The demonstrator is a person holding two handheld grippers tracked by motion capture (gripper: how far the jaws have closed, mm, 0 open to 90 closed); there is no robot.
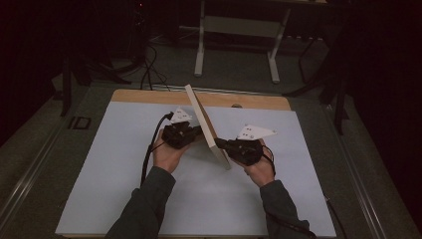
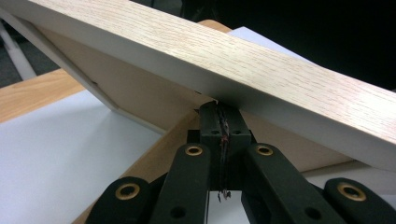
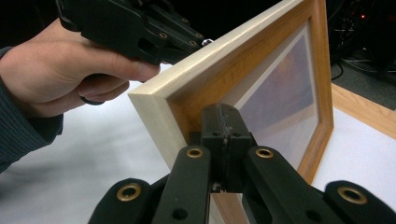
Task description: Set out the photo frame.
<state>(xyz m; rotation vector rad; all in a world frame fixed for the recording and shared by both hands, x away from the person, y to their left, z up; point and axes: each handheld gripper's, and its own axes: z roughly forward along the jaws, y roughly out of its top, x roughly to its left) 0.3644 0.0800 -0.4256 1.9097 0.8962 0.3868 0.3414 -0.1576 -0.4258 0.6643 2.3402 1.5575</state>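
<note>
Black jaws of the right gripper [image 3: 223,122], nearest the lens in the right gripper view, are seen pressed together with no gap between them, their tips set against the front moulding of a wooden picture frame [image 3: 261,79]; whether a lip of the moulding is pinched between them cannot be told. The left gripper [image 2: 220,122] is recorded likewise: jaws drawn together, tips touching the underside edge of the frame's pale side rail, a grasp neither confirmed nor excluded.

Item: picture frame [image 1: 206,127], light oak-grain outer rail, warmer brown inner face, pale mat and glazed centre. It is held tilted on edge above the white table sheet [image 1: 124,174], between the two grippers, near the middle of the table toward its far wooden border [image 1: 149,97]. The left gripper [image 1: 195,133] meets it from the back, the right gripper [image 1: 219,143] from the front.

Handling, as judged: stiff, moderately light, with smooth finished rails likely to slip under narrow tips. The glazing is presumed fragile and is best left untouched. Hold is best taken on the rails, at opposite sides, so that the weight is balanced and twisting is avoided.

The person's left hand [image 3: 70,70] is seen wrapped around the left gripper's handle.
</note>
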